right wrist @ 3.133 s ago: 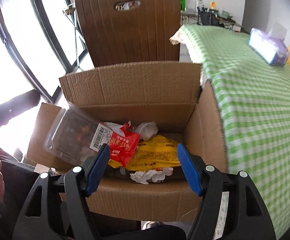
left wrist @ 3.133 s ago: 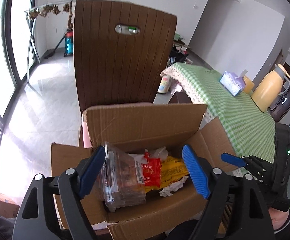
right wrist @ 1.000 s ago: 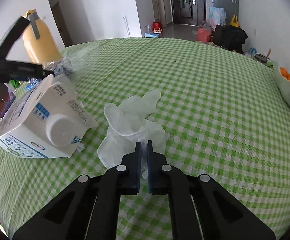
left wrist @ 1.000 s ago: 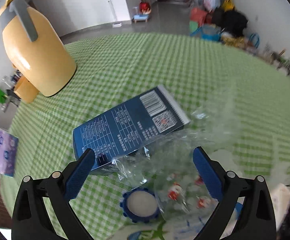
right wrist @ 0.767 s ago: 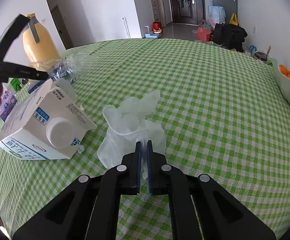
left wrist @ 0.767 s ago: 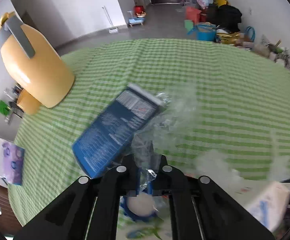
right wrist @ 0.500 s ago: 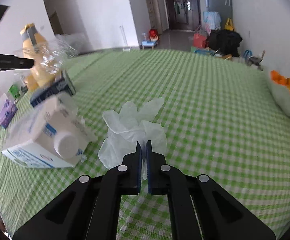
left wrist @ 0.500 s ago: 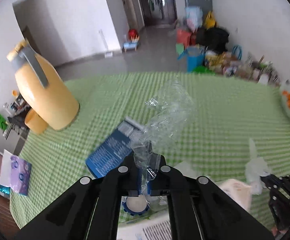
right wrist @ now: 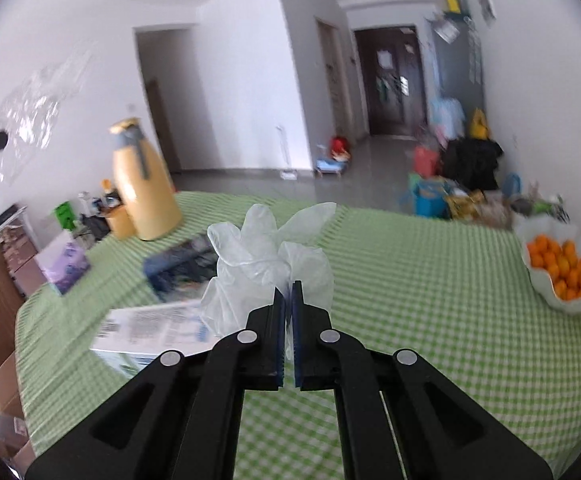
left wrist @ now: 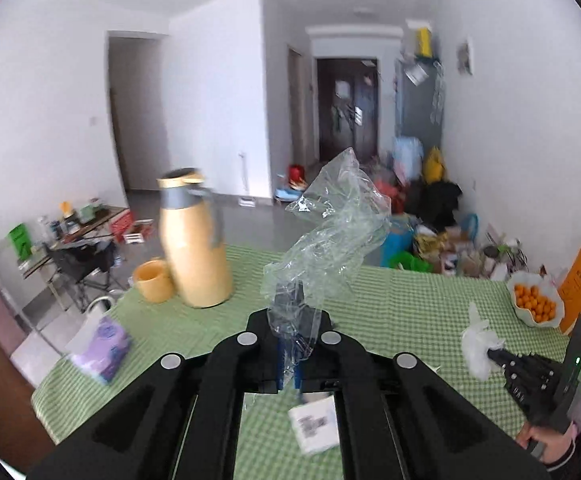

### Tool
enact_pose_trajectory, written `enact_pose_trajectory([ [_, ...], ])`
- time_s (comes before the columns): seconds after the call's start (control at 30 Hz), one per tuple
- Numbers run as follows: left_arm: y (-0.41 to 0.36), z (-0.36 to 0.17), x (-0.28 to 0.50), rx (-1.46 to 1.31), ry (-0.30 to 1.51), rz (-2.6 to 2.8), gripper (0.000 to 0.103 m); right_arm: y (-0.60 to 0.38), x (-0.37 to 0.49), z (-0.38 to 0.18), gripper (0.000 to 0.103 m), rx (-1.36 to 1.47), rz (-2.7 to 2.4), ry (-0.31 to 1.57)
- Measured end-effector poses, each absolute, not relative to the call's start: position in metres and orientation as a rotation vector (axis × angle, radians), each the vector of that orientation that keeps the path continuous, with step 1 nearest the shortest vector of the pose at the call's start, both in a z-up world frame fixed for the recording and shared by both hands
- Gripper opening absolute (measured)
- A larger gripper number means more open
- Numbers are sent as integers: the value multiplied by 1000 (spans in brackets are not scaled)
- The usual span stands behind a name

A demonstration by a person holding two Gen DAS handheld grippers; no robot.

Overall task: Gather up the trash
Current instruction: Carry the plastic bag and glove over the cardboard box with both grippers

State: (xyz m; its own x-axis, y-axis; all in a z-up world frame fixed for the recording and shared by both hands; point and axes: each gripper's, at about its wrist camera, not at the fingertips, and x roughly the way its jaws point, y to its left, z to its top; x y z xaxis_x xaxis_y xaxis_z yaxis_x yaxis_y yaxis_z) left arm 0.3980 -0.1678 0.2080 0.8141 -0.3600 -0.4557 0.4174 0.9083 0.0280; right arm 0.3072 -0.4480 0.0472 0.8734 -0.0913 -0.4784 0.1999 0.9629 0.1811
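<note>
Centre frame, above the green checked desk (left wrist: 410, 304): left claw (left wrist: 289, 344) clamped on crumpled clear plastic wrap (left wrist: 330, 228); right claw (right wrist: 287, 320) pinching a white disposable glove (right wrist: 266, 256), both lifted clear

Soft, even daylight fills both views; the white walls (left wrist: 50, 120) read bright, and shadows on the green checked bench (right wrist: 430, 300) are faint. Motion blur smears the yellow jug (left wrist: 194, 240) and, in the right wrist view, the cartons just in front of the jug. The clear plastic wrap (left wrist: 330, 232) catches small glints. Fisheye bending curves the walls, and black vignette fills the corners.
</note>
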Motion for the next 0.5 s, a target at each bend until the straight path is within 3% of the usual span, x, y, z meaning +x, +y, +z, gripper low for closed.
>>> enact_pose_trajectory([
  [0.5,106,186,262,-117,412,-116,0,-299,288,97,3,119,260,407],
])
